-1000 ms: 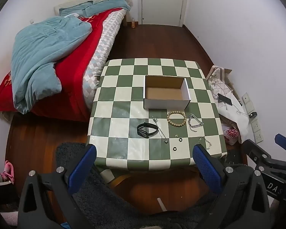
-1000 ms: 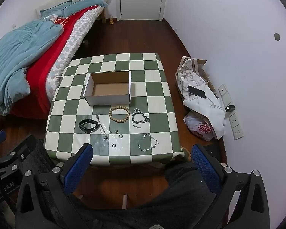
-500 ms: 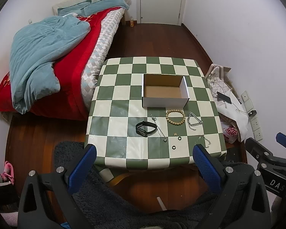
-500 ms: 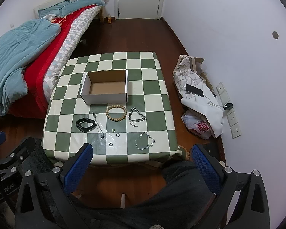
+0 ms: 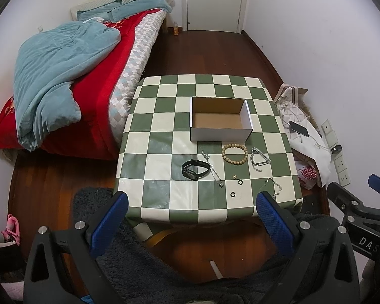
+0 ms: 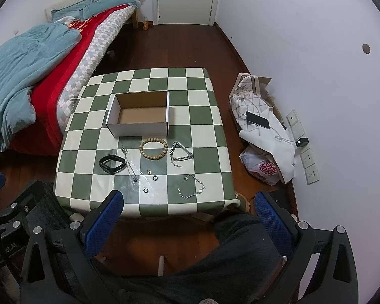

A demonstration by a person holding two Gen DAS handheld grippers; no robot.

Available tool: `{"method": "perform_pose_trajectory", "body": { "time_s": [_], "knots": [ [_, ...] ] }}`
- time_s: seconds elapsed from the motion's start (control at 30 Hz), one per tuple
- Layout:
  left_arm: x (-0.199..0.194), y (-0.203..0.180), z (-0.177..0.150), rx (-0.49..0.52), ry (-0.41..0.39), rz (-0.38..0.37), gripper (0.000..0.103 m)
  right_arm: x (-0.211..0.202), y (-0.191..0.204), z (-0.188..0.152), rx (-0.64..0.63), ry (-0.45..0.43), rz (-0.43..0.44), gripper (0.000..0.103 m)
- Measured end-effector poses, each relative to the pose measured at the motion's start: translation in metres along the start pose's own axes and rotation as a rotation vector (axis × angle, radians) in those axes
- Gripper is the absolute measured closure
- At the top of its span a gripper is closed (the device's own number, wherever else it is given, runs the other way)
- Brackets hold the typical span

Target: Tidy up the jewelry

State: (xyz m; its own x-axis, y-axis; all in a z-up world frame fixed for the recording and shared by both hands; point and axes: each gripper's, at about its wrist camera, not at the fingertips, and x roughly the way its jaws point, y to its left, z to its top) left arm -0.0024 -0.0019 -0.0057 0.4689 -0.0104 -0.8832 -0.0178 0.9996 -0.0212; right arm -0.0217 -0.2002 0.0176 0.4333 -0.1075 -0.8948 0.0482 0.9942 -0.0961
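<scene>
An open white cardboard box (image 5: 220, 119) (image 6: 139, 117) sits empty in the middle of the checkered table (image 5: 159, 126) (image 6: 205, 131). In front of it lie a wooden bead bracelet (image 5: 234, 154) (image 6: 153, 149), a black wristband (image 5: 195, 169) (image 6: 112, 164), a thick silver chain (image 5: 259, 159) (image 6: 179, 153), a thin necklace (image 5: 212, 171) (image 6: 129, 163), a fine chain bracelet (image 5: 274, 185) (image 6: 192, 187) and small rings (image 5: 240, 182) (image 6: 154, 177). My left gripper (image 5: 191, 202) and right gripper (image 6: 188, 201) both hang open, high above and short of the table's near edge, holding nothing.
A bed (image 5: 71, 76) with a red cover and blue blanket stands left of the table. Bags with a phone (image 6: 258, 120) on top lie by the right wall near sockets. A dark rug (image 5: 93, 202) lies below the table's near edge. A closed door (image 5: 212, 0) is at the back.
Both grippers have risen and drawn back slightly, so the table looks a little smaller and farther. Nothing on the table has moved.
</scene>
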Motion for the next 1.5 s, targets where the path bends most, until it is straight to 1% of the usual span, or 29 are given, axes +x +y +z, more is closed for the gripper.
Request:
{"method": "perform_pose_trajectory", "body": {
  "time_s": [0.67,0.83,1.5],
  "knots": [
    [-0.003,-0.001,-0.002,0.006,-0.017,0.006,0.0,-0.006,-0.003,0.002,-0.004,-0.008,-0.006,0.0],
    [-0.006,-0.002,-0.001,0.009,-0.021,0.008,0.0,-0.009,-0.002,0.007,-0.006,-0.009,-0.007,0.0],
    [-0.017,-0.008,0.003,0.009,-0.039,0.001,0.0,-0.013,-0.005,0.009,-0.005,-0.017,-0.005,0.0]
  ]
}}
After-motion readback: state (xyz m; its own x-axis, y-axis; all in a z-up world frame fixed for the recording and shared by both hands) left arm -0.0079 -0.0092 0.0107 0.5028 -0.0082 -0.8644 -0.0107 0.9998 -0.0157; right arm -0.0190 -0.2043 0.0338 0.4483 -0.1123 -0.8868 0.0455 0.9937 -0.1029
